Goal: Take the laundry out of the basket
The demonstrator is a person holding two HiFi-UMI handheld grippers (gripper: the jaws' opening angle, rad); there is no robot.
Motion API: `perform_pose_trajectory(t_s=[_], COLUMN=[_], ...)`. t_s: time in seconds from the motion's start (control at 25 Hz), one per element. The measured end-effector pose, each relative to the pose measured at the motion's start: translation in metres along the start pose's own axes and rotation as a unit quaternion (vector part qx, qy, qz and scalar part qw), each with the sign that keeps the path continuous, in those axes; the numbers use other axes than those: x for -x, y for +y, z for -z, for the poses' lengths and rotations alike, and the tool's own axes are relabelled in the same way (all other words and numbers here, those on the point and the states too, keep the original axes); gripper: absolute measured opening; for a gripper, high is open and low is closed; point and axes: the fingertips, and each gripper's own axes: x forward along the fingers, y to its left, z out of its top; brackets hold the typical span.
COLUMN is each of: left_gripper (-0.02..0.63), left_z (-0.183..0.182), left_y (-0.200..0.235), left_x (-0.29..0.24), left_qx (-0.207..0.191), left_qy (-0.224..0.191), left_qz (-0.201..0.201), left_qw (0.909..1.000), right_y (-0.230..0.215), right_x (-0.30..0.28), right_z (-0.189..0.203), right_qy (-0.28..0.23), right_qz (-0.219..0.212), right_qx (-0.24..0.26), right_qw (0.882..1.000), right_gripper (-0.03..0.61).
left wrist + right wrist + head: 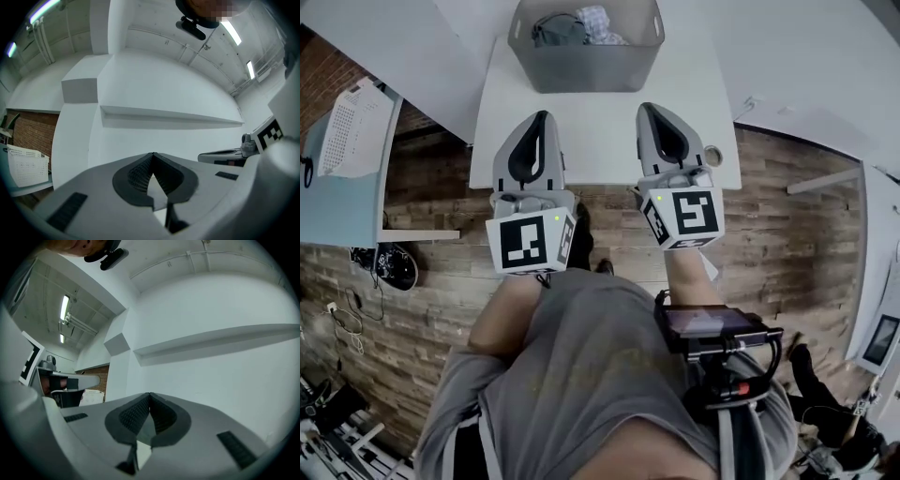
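On the white surface [600,141], at its far edge, stands the grey basket [586,67] with the laundry [572,28] bunched inside. Near its front edge, the left tongs [544,115] and right tongs [645,107] hover side by side, short of the basket, both closed and empty.

Centre: left gripper [153,155], jaws closed tip to tip, facing white wall [154,79] with ledge [168,117]. Right: right gripper [202,156] alongside. Left: brick wall [33,131], white perforated sheet [26,164].
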Motion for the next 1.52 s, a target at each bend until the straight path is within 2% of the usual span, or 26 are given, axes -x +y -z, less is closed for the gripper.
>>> perform_pose_trajectory(t_s=[0.32, 0.6, 0.92, 1.2, 1.52], left_gripper=[0.008, 0.008, 0.008, 0.008, 0.008], left_z=[0.024, 0.031, 0.022, 0.006, 0.005], left_y=[0.043, 0.087, 0.128, 0.139, 0.13], left_x=[-0.069, -0.133, -0.186, -0.219, -0.259], left_qx=[0.014, 0.019, 0.023, 0.026, 0.023], left_qy=[0.016, 0.013, -0.009, -0.033, -0.04], left_qz=[-0.001, 0.004, 0.018, 0.023, 0.038], left_qw=[0.9998, 0.9997, 0.9995, 0.9988, 0.9982], right_y=[-0.015, -0.028, -0.045, -0.058, -0.085], right_x=[-0.079, -0.151, -0.215, -0.247, -0.274], right_z=[0.023, 0.021, 0.007, -0.015, -0.015], right_qy=[0.017, 0.008, -0.007, -0.022, -0.02], right_qz=[-0.003, 0.009, 0.035, 0.04, 0.041], right_qx=[0.002, 0.005, 0.024, 0.045, 0.05], right_qw=[1.0, 1.0, 0.999, 0.998, 0.998], right_gripper=[0.006, 0.008, 0.008, 0.008, 0.008])
